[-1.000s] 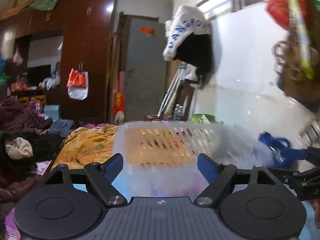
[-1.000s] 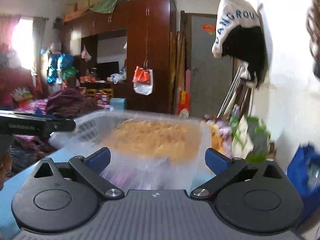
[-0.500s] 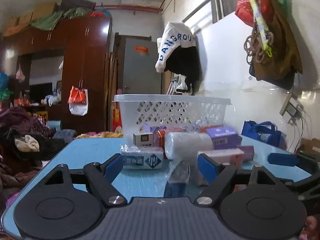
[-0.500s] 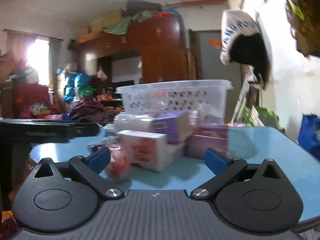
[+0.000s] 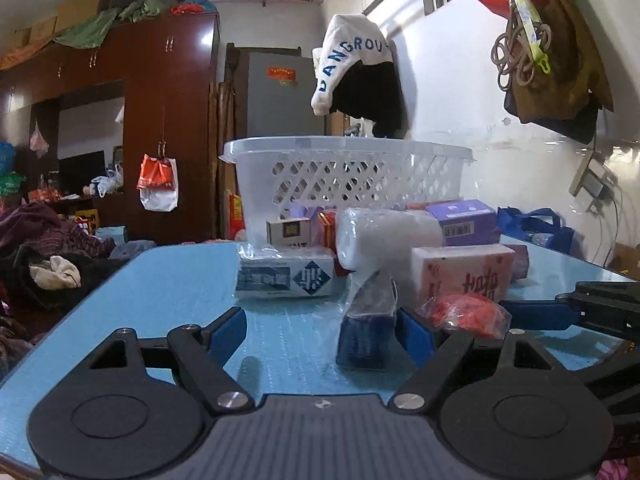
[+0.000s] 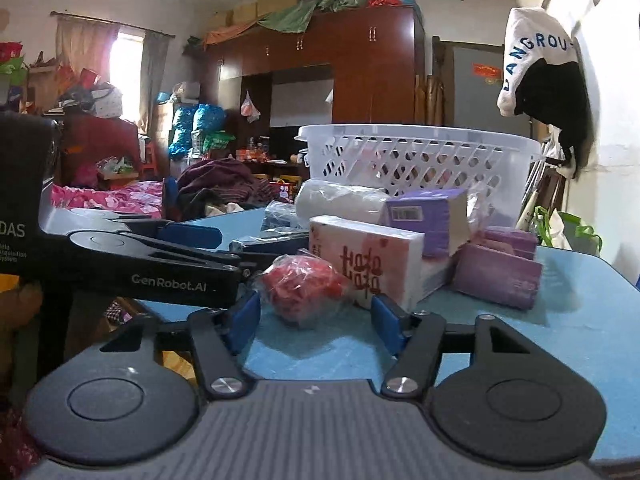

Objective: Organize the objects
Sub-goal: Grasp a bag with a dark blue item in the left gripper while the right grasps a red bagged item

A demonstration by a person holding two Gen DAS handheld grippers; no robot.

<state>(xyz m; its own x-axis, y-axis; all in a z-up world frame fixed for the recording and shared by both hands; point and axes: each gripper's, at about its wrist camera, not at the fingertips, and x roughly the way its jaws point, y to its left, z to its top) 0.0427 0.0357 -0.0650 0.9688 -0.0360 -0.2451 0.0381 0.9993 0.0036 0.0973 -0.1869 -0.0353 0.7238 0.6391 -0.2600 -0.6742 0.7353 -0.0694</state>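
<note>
Packets crowd a blue table before a dark wardrobe.

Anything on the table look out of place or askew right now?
Yes. The goods sit in a loose heap in front of the basket, not in it. A white roll lies across the boxes, and a blue packet stands apart in crumpled wrap.

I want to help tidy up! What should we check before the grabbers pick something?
1. Left tool open: ok.
2. Right tool open: ok.
3. Red bag sits ahead, between the right tool's fingers: ok.
4. Blue packet lined up with the left tool: not ok, it stands off-centre, close to the right finger.
5. Basket upright behind the pile: ok.
6. Room inside the basket: cannot tell, the inside is hidden.
</note>
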